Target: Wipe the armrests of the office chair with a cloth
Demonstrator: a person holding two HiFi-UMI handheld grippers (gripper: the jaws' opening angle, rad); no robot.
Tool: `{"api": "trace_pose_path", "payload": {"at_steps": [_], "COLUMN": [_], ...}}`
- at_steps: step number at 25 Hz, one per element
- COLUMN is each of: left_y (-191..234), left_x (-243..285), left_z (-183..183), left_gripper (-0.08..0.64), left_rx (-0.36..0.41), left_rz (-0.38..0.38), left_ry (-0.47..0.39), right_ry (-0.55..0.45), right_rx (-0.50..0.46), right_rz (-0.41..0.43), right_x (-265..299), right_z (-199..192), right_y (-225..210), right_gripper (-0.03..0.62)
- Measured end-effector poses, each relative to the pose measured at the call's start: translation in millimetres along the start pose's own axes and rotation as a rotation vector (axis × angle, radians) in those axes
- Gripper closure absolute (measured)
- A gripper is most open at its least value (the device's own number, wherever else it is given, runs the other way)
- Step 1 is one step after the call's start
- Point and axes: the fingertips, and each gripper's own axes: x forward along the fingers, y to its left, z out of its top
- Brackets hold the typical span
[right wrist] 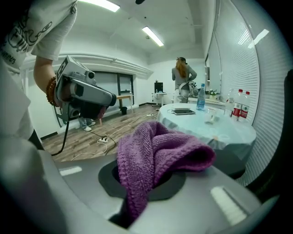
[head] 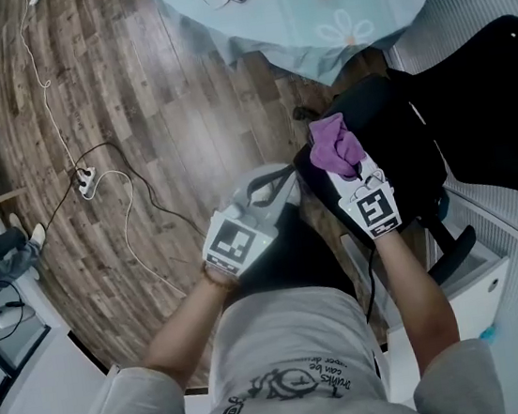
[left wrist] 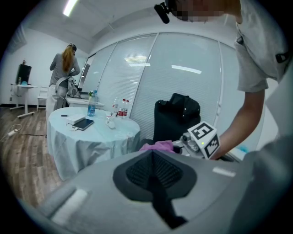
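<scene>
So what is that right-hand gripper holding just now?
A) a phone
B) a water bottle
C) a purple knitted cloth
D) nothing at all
C: in the right gripper view, the purple knitted cloth is pinched between the jaws of the right gripper.

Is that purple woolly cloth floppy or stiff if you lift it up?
Probably floppy: the purple knitted cloth droops and bunches in soft folds. It is likely light for its size, since the knit looks loose and airy. The bumpy knit should grip rather than slip.
</scene>
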Motion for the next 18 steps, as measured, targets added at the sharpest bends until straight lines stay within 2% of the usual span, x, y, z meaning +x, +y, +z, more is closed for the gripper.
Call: {"api": "trace_pose_path", "payload": {"at_steps": [8, 11, 18], "left_y": [-18.4, -25.4, -56.2], "left_x": [-25.7, -36.4, -79.4], "left_z": [47.6, 81.5, 167.6], "left_gripper": [0.557, 0.557, 0.557], "left_rx": [0.01, 0.031, 0.031], "left_rz": [0.019, 0.029, 0.052], "left_ry": [-0.055, -0.109, -0.216], "right_ry": [-0.128, -0.18, -0.217], "right_rx": [0.049, 0.049, 0.091], "right_rz": [-0.039, -0.049, -0.088], "right_x": [-42.9, -62.3, -124.7], "right_z": [72.8, 112.3, 202.3], "right_y": [11.1, 16.3, 41.8], "right_gripper": [0.563, 0.563, 0.563]}}
